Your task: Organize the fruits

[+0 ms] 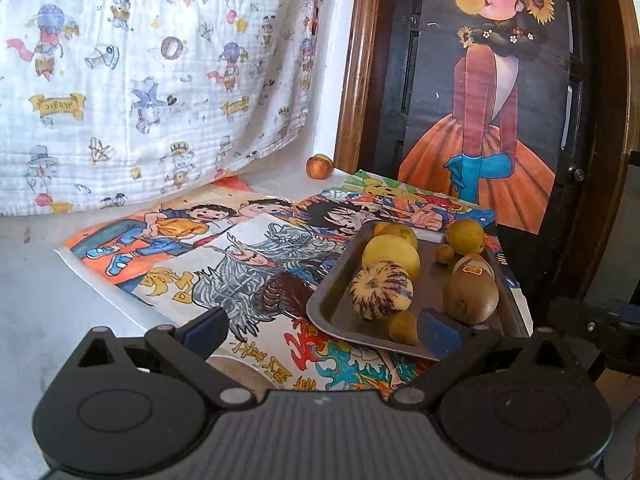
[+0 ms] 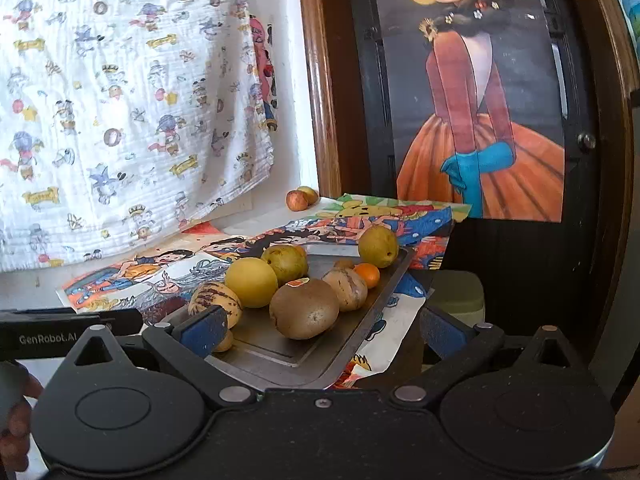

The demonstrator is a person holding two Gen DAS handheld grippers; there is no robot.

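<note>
Both my left hand-held gripper [image 1: 324, 330] and right hand-held gripper [image 2: 320, 330] hang spread wide, grasping nothing. Fruit fills the metal tray [image 2: 360, 320]; a brown kiwi [image 2: 304, 308] lies nearest.

Both wrist views low, facing wall; share metal tray [image 1: 320, 312] [image 2: 360, 328]; right closer.

"GenRobot.AI" is printed on the left hand-held gripper's [image 2: 72, 322] black side; other lettering is unreadable.
</note>
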